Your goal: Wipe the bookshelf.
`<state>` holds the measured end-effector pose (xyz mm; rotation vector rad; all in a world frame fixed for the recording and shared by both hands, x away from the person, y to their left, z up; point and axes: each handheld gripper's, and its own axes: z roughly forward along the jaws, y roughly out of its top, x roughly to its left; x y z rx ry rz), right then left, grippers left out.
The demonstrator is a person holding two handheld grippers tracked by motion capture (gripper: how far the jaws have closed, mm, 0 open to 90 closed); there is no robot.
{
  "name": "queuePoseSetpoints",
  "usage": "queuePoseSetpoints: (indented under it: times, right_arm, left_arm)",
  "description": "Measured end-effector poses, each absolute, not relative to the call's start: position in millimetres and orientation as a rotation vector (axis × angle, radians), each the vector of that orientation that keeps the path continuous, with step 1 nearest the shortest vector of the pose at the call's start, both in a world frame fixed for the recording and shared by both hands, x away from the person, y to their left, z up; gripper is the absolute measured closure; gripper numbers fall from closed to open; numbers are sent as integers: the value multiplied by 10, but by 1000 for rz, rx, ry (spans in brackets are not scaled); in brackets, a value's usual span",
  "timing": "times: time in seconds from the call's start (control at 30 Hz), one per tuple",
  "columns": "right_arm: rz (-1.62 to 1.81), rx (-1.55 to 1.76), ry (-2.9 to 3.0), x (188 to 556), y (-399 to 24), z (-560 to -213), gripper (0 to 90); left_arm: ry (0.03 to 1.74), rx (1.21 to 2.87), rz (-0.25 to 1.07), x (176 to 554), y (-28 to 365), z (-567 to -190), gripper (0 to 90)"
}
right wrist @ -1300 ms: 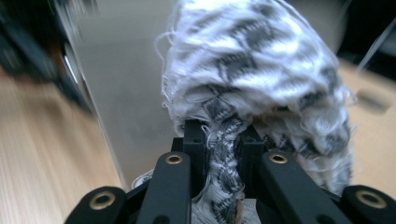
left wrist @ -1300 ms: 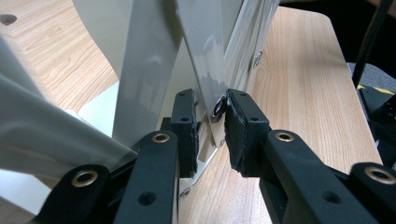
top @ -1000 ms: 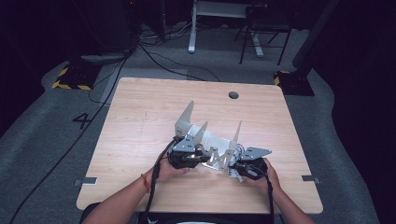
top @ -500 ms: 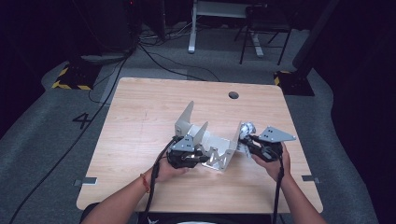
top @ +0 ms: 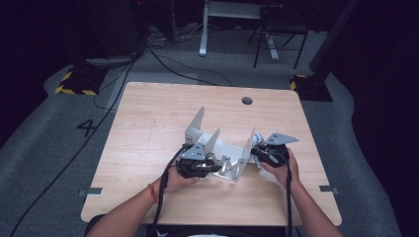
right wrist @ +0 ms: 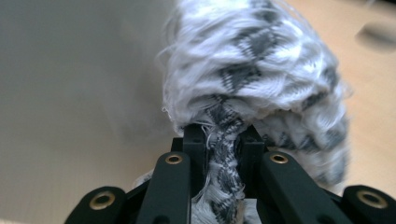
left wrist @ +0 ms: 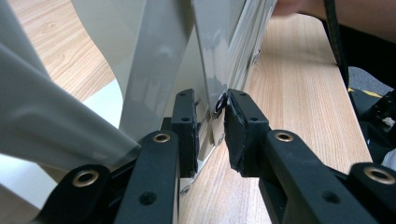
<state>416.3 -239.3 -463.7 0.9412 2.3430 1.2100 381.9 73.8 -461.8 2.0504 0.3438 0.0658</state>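
Wooden table (top: 148, 128): left gripper (left wrist: 210, 121) jaws clamped on metal bracket (top: 225, 153), right gripper (right wrist: 219, 140) jaws on cloth (right wrist: 252, 70).

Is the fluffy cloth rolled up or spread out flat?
Rolled up: the black-and-white cloth shows as a thick bundle, its end pinched between the right gripper jaws.

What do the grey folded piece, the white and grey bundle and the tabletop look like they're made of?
The grey folded piece looks like thin sheet metal or stiff plastic: smooth, flat panels with a soft sheen and sharp edges. The white and grey bundle is woven cloth or yarn with fuzzy, frayed fibres. The tabletop looks like light wood-grain laminate, matte.
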Motion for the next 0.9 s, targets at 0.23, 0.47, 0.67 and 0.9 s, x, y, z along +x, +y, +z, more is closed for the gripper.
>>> queuePoseSetpoints:
  times: [0.23,0.47,0.67,0.9]
  right_arm:
    - [1122,945,2466,4060,-2291,-4927,787]
    - [1180,760,2553,3696,-2280,-4765,788]
    - [1329,614,2415,3351,-2309,-4375,789]
    - [1418,574,2292,3100,-2310,-3973,793]
  left_arm:
    - [346,2051,69,3815,736,-4619,742]
    - [351,2056,77,3807,730,-4615,742]
    - [368,2062,88,3782,720,-4608,740]
    - [372,2064,103,3735,695,-4609,742]
